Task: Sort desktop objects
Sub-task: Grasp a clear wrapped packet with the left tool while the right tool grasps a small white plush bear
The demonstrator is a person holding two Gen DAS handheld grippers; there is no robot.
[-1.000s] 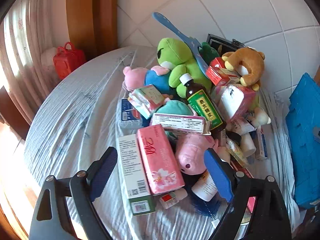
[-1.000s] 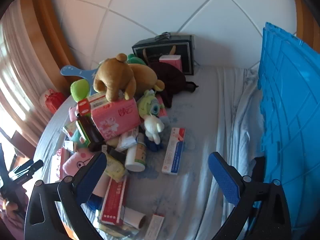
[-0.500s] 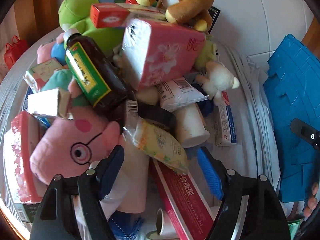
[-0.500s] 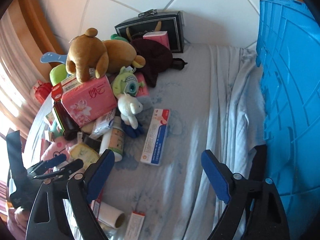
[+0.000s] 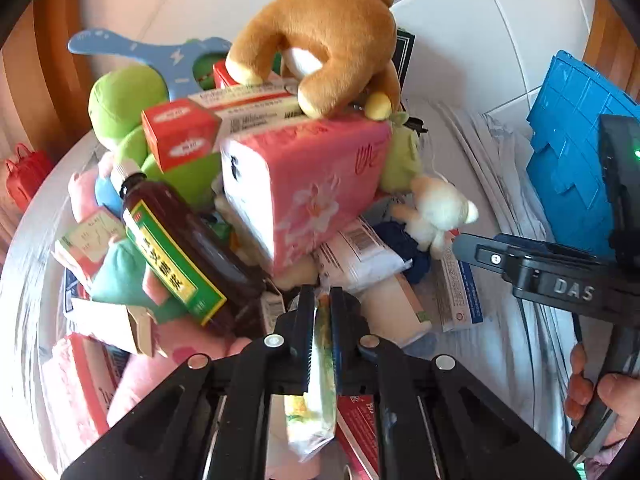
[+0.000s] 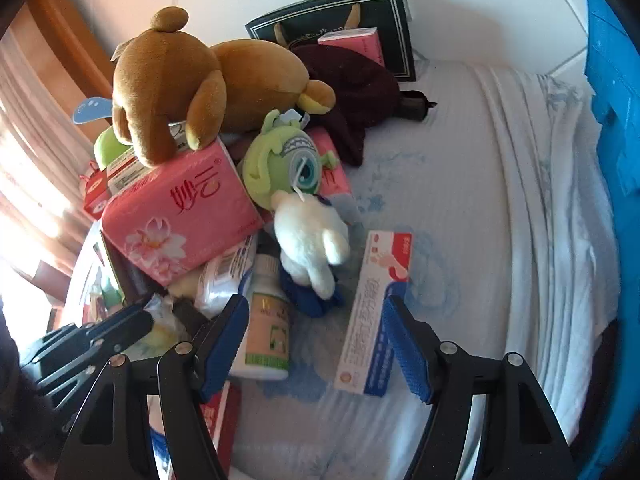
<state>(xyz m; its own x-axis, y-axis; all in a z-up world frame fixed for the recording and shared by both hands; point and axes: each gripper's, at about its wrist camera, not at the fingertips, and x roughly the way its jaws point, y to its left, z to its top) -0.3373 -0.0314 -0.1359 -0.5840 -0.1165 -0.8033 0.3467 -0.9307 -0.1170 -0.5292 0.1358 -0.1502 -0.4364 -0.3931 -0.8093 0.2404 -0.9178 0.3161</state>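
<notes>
My left gripper (image 5: 322, 294) is shut on a thin yellow-green packet (image 5: 316, 360) at the near edge of the heap, and the packet's lower end hangs out below the fingers. The right wrist view shows that gripper (image 6: 120, 328) low on the left. My right gripper (image 6: 314, 302) hangs low over the cloth with its jaws closing. Between its fingers lie a long white, red and blue box (image 6: 376, 312) and a white bottle with a green label (image 6: 268, 328). The pads do not press on either one.
The heap holds a pink tissue pack (image 5: 304, 184), a brown bear plush (image 5: 328, 40), a brown medicine bottle (image 5: 180, 248), a white plush (image 6: 312, 236) and a green one-eyed plush (image 6: 284, 160). A blue crate (image 6: 616, 160) stands on the right. A black bag (image 6: 340, 24) leans on the wall.
The left gripper moved in over the heap and closed on the yellow-green packet. The right gripper sank towards the long box and its jaws narrowed.
</notes>
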